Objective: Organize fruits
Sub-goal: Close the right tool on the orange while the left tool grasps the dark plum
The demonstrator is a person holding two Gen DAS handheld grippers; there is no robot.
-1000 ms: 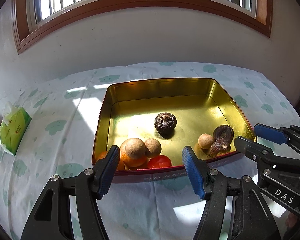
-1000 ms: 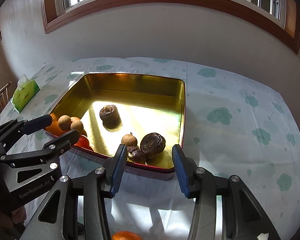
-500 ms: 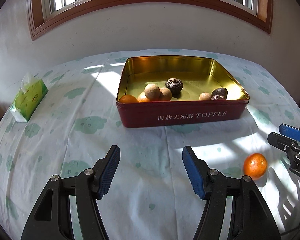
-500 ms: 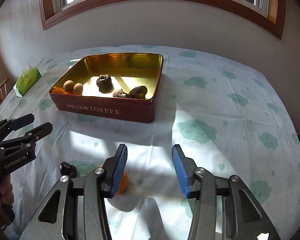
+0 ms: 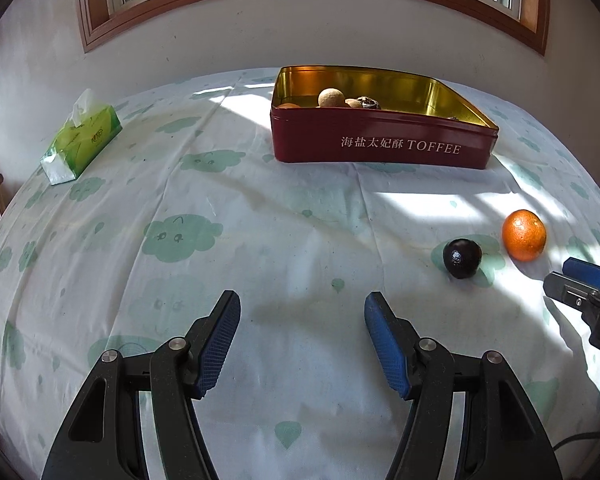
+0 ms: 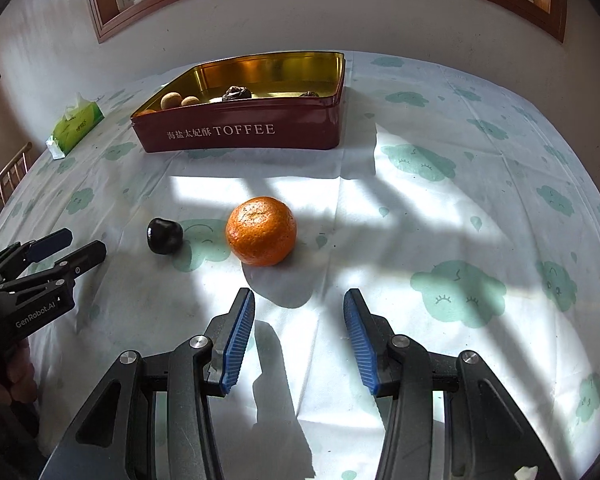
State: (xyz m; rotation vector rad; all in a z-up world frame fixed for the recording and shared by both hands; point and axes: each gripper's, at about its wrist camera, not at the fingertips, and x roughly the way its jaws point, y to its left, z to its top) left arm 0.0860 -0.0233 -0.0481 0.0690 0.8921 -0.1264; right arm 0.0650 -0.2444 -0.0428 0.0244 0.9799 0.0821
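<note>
Two fruits lie loose on a table (image 6: 480, 208) covered by a white cloth printed with green clouds, and the rest sit in a tin (image 6: 240, 132), the largest thing on it, dark red outside and gold inside, well ahead of both tongs. The tin holds several small brown and dark fruits, with a bit of orange peel showing in its left corner. A green tissue pack (image 5: 82, 140) lies far ahead and to the left of the left tongs. Nearer, an orange (image 6: 261, 230) rests just ahead of the right tongs (image 6: 299, 340), slightly left of their centre line. A small dark fruit (image 6: 164, 235), round and nearly black, sits just left of the orange without touching it, ahead and to the right of the left tongs (image 5: 302, 344). Both tongs hover above the cloth with jaws spread wide and nothing held. The step in hand appears to be picking up the loose fruit to add to the tin. The next move likely calls for the right tongs to shift a little left and forward, drop around the orange at its widest part, and close gently so it does not roll away.
</note>
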